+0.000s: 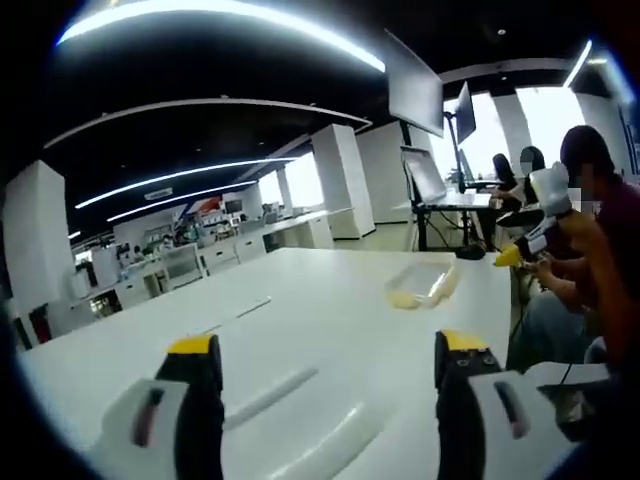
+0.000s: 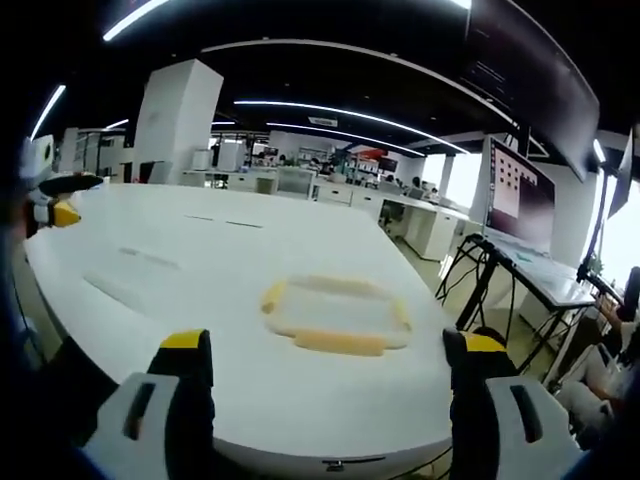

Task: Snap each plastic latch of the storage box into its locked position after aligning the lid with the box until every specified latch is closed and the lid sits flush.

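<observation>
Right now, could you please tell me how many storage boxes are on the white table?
1: a clear storage box with yellow latches, near the table edge ahead of the right gripper; others may be hidden.

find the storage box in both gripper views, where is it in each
Left gripper view: the storage box lies right of centre on the white table, beyond the open jaws.
Right gripper view: it sits at centre, straight ahead between the open jaws, near the table's edge.
Shared landmark: the monitor on a stand beyond the table.

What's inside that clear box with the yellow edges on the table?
Nothing inside the storage box can be made out; the view is blurry. It lies flat on the white table, with yellow latches along its sides.
</observation>
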